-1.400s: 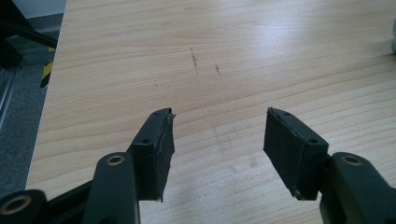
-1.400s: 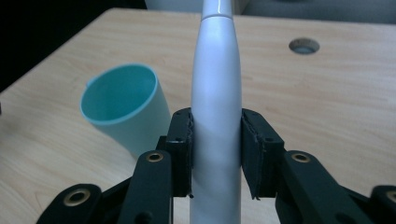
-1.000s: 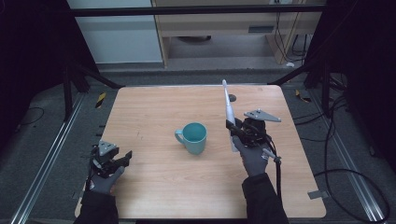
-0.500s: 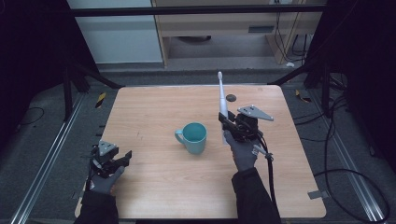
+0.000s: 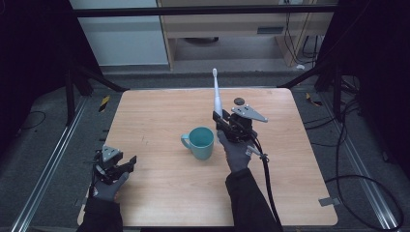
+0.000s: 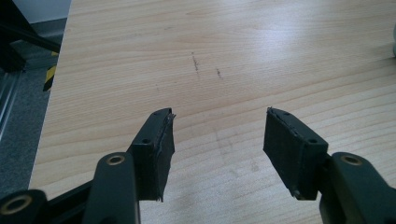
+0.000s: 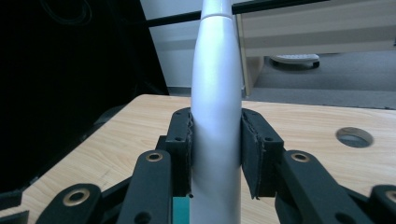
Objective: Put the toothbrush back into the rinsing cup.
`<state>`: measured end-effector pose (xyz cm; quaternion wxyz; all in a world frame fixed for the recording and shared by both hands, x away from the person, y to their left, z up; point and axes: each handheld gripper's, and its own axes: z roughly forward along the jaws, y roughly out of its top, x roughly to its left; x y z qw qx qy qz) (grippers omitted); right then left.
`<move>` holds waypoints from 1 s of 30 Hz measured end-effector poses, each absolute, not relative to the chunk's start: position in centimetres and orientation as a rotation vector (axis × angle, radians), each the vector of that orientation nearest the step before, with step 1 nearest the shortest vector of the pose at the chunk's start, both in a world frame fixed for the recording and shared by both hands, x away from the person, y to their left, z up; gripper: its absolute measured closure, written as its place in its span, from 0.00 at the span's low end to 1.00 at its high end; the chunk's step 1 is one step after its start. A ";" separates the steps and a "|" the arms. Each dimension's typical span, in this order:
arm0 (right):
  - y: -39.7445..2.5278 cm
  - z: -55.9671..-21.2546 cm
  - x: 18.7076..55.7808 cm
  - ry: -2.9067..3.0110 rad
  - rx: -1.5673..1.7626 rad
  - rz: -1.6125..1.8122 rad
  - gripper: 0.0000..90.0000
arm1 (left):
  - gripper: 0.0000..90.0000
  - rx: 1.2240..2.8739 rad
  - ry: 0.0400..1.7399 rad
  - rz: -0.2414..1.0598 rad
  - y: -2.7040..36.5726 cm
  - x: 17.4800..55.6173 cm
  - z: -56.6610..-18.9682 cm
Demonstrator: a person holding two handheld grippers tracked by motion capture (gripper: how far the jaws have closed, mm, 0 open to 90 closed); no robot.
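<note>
1. The right gripper [image 5: 218, 117] is clamped on the lower body of a white electric toothbrush [image 5: 217, 95]. In the right gripper view both black pads press its sides [image 7: 216, 140], and the toothbrush stands nearly upright, brush head at 12 o'clock in the high view.
2. A teal mug [image 5: 200, 142] stands on the counter [image 5: 159, 121] just beside the right gripper, at about its 8 o'clock, handle turned toward 9 o'clock. The toothbrush's lower end hangs close above the mug's rim on the 2 o'clock side. A sliver of teal shows beneath the handle in the right gripper view [image 7: 181, 210].
3. Judged step: lowering the toothbrush into the mug. To do it well, centre the butt end over the mouth before descending, keep the shaft near vertical, and hold the grip firm until the end rests on the mug's floor.
4. Risk, as a judgement: a rim strike could tip or slide the light mug, so descend slowly.
5. The left gripper [image 5: 126, 164], jaws wide apart and holding nothing [image 6: 217, 135], rests at the counter's 7 o'clock corner, well apart from the mug. It could brace the mug if needed.
</note>
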<state>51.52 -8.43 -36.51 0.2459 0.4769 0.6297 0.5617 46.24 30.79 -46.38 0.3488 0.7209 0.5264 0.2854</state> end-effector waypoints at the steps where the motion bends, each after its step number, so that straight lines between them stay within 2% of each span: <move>1: -7.8 -36.6 51.8 1.721 1.294 1.538 0.74 | 0.47 1.869 1.362 0.742 30.8 46.2 -46.3; 30: -2.5 -40.1 54.5 1.697 1.311 1.547 0.74 | 0.48 1.867 1.365 0.737 30.9 46.3 -46.4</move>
